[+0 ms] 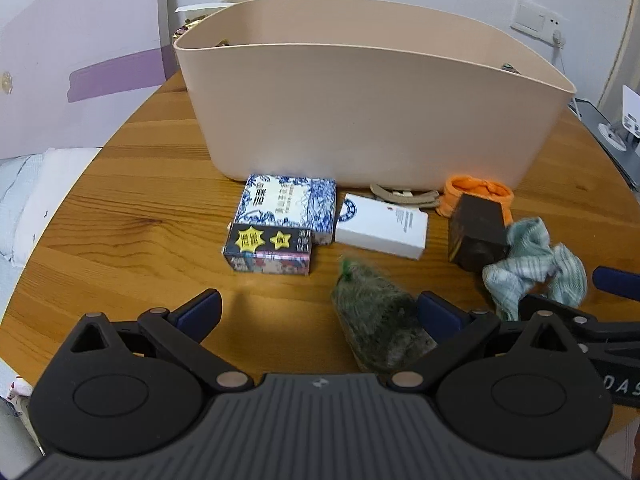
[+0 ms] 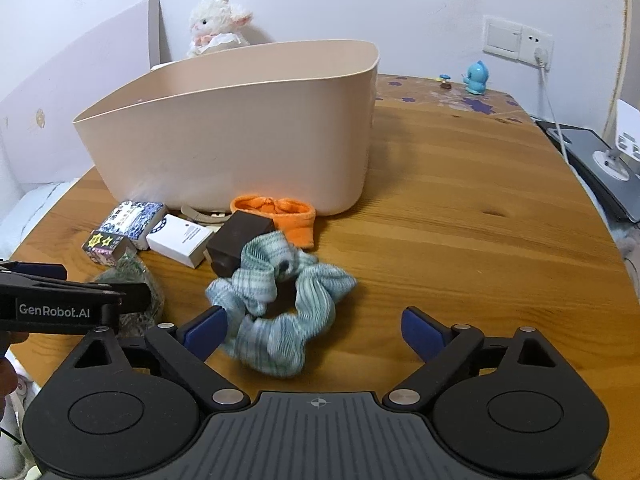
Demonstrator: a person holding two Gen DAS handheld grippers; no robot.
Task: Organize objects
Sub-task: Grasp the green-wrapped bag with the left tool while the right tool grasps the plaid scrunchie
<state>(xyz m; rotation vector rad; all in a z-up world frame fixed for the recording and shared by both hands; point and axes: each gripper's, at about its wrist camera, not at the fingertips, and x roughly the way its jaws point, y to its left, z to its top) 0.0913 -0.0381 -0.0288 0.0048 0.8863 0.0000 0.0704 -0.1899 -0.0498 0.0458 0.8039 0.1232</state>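
Note:
A beige tub [image 1: 360, 120] [image 2: 240, 136] stands at the back of the round wooden table. In front of it lie a blue-and-white box [image 1: 286, 206], a black box with yellow stars [image 1: 269, 251], a white box [image 1: 382, 226], a dark brown box [image 1: 476, 234], an orange cloth [image 2: 288, 216] and a teal striped scrunchie [image 2: 276, 312]. A dark green mesh bag [image 1: 376, 324] lies between the fingers of my open left gripper [image 1: 318, 312], near its right finger. My right gripper [image 2: 316, 330] is open, and the scrunchie touches its left finger.
A beige strap [image 1: 402, 196] lies against the tub's base. A plush lamb [image 2: 218, 26] sits behind the tub. A blue figurine [image 2: 476, 78] and wall sockets [image 2: 518, 42] are at the back right. A grey device [image 2: 600, 168] borders the table's right edge.

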